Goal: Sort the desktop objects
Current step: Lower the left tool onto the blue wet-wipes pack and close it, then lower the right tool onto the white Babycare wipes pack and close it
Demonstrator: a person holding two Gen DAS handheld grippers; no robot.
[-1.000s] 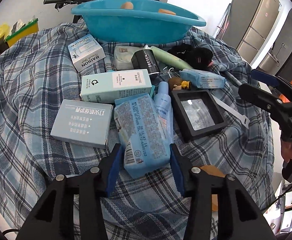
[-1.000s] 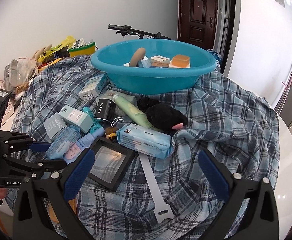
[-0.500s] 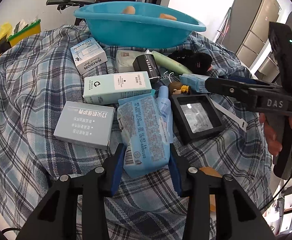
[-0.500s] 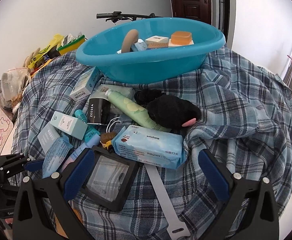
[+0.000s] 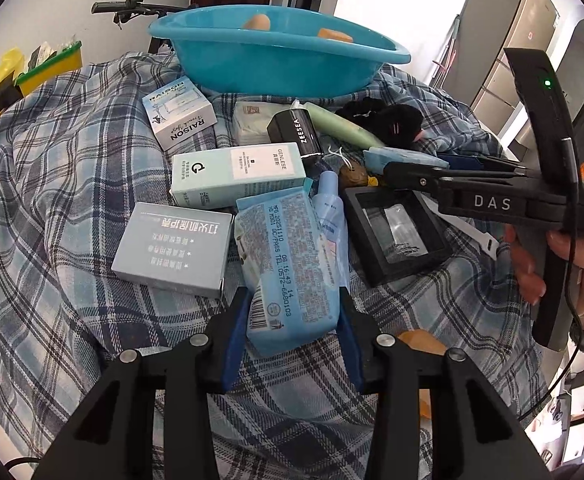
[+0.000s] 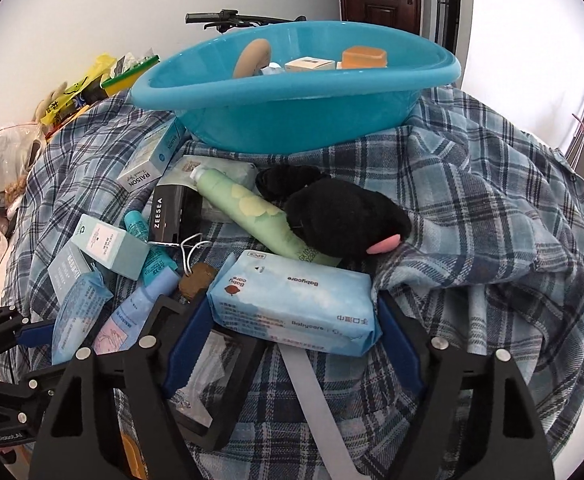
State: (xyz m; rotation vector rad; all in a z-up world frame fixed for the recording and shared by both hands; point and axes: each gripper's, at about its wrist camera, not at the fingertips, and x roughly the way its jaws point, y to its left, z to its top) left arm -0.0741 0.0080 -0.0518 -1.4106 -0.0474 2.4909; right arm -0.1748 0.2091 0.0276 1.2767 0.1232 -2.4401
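Note:
A blue plaid cloth carries many toiletries and a turquoise basin [image 5: 276,64] at the back, also in the right wrist view [image 6: 292,92]. My left gripper [image 5: 292,340] is shut on a light blue wipes pack [image 5: 292,264], its blue pads pressing both sides. My right gripper [image 6: 288,344] straddles a second Babycare wipes pack [image 6: 292,304], jaws close at each end; contact is unclear. It shows from the side in the left wrist view [image 5: 444,172].
Around lie a grey box [image 5: 172,248], a GENLESE box [image 5: 236,172], a RAISON box [image 5: 178,114], a black ZEESEA box [image 6: 170,216], a green tube [image 6: 252,212], a black plush toy [image 6: 340,216], a black frame [image 5: 396,232] and a white strap [image 6: 312,392].
My right gripper has moved forward and down over the Babycare pack and its jaws have narrowed around it. My left gripper has closed slightly tighter on its wipes pack.

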